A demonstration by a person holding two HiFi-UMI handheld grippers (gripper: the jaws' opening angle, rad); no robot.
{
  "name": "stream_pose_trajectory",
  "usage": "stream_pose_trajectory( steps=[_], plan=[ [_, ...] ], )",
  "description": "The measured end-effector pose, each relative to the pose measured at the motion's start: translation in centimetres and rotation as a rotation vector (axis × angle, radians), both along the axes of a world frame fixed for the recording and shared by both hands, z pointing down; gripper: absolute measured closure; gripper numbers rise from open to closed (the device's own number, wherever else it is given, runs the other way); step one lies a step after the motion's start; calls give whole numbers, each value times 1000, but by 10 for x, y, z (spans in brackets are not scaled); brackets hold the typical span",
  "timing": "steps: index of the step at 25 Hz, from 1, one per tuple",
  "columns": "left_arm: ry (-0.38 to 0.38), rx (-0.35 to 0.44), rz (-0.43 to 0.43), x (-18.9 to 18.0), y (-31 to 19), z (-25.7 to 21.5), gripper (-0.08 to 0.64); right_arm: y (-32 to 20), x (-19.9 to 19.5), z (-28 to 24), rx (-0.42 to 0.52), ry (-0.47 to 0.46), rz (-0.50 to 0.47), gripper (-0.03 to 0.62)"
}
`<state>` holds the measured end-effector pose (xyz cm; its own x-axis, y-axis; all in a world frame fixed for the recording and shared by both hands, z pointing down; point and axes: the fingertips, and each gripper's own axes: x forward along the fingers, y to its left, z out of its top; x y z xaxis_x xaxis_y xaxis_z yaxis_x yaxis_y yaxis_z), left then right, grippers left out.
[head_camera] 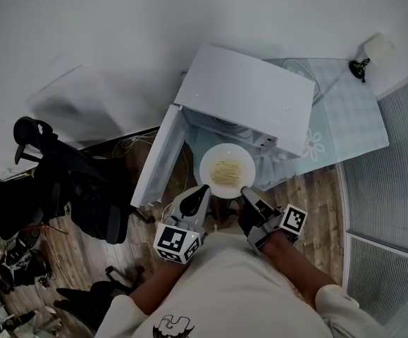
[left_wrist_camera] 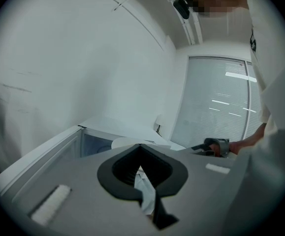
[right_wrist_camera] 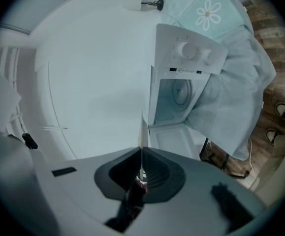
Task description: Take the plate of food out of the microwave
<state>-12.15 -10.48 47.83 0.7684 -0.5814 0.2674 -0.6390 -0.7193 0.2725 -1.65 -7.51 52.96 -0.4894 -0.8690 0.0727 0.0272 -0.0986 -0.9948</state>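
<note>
A white plate (head_camera: 226,169) with pale yellow food (head_camera: 225,171) hangs in front of the open white microwave (head_camera: 249,94), outside its cavity. The microwave door (head_camera: 158,157) stands swung out to the left. My left gripper (head_camera: 202,191) is shut on the plate's near-left rim, and my right gripper (head_camera: 246,192) is shut on its near-right rim. In the left gripper view the plate (left_wrist_camera: 132,142) shows as a white edge just beyond the closed jaws. In the right gripper view the plate (right_wrist_camera: 143,129) appears edge-on as a thin line running out of the shut jaws, with the microwave (right_wrist_camera: 181,90) behind.
A black office chair (head_camera: 70,182) stands at the left, close to the open door. The microwave sits on a table with a pale cloth (head_camera: 330,125) that has a flower print. A small lamp-like object (head_camera: 369,53) is at the far corner. Window blinds (head_camera: 394,189) run along the right.
</note>
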Motion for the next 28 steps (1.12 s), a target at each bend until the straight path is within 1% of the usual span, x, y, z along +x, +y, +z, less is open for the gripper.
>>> stream_pose_trajectory(
  steps=[6, 10, 15, 20, 28],
  plan=[
    [-2, 8, -3, 0, 1, -1, 555, -3, 0, -2, 11, 62, -28, 574],
    [8, -2, -11, -1, 2, 0, 557, -1, 0, 3, -9, 60, -33, 574],
    [17, -28, -23, -2, 4, 5, 555, 2, -5, 3, -15, 60, -68, 574],
    [12, -18, -20, -3, 7, 2, 557, 5, -5, 7, -27, 59, -63, 574],
    [5, -30, -23, -4, 10, 6, 555, 4, -4, 10, -27, 66, -70, 574]
  ],
)
